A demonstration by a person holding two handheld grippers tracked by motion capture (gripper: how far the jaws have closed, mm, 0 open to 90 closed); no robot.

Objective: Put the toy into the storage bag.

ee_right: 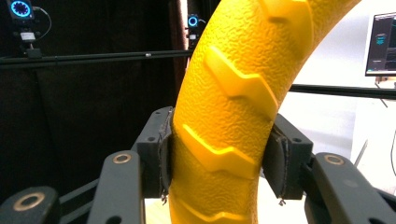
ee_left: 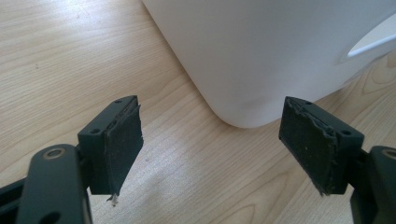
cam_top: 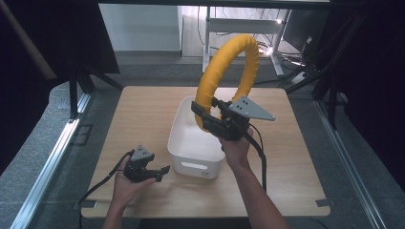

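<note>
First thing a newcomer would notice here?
The big yellow ring, held upright above the white bin at the table's middle, clamped low on its rim by the right gripper. Next, the left gripper, jaws open and holding nothing, resting near the bin's front left corner.

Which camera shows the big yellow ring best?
The high view: there the whole yellow ring stands upright above the white tub, clamped at its lower left by the right gripper. The right gripper view shows a close stretch of its bumpy, ridged surface squeezed between the jaws. The left gripper view faces the tub and table.
</note>
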